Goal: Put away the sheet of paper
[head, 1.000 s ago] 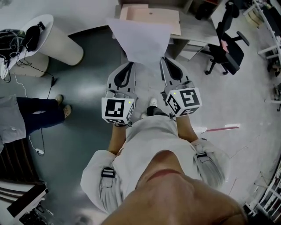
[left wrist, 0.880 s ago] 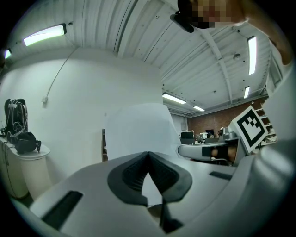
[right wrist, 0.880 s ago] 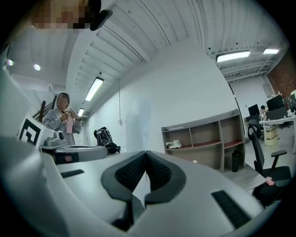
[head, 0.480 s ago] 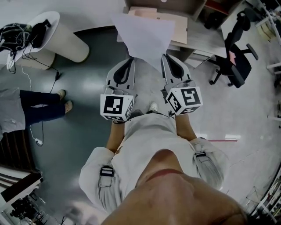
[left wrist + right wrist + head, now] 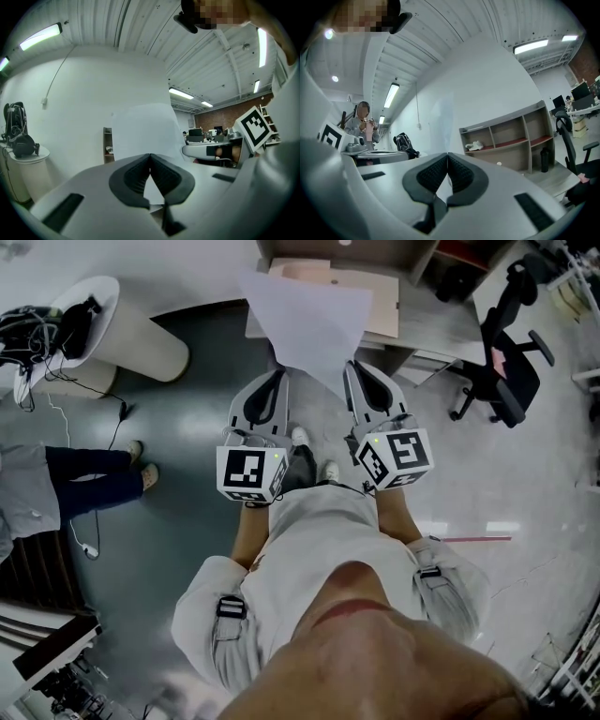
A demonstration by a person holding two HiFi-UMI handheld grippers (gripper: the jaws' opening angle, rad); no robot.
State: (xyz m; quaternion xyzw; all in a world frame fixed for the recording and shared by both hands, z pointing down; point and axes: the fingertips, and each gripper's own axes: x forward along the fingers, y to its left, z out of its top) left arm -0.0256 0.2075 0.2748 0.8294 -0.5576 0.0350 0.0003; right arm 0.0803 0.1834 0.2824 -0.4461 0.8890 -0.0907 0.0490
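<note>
I hold a white sheet of paper (image 5: pixel 309 320) out in front of my body, above the floor. Its near edge runs between the two grippers. My left gripper (image 5: pixel 278 373) is shut on the sheet's left corner, and my right gripper (image 5: pixel 350 367) is shut on its right corner. In the left gripper view the sheet of paper (image 5: pixel 145 133) rises broad and upright beyond the closed left gripper (image 5: pixel 150 155). In the right gripper view the paper (image 5: pixel 442 124) shows nearly edge-on above the closed right gripper (image 5: pixel 448 155).
A low desk with a pale pink board (image 5: pixel 352 292) stands just ahead, under the sheet. A black office chair (image 5: pixel 502 357) is at the right, a white round pedestal (image 5: pixel 131 334) with cables at the left. A person (image 5: pixel 80 479) stands at the left. An open shelf unit (image 5: pixel 511 138) lines the wall.
The desk has drawn nearer in the head view and one shoe has stepped forward between the grippers. Both grippers still pinch the sheet as before.
</note>
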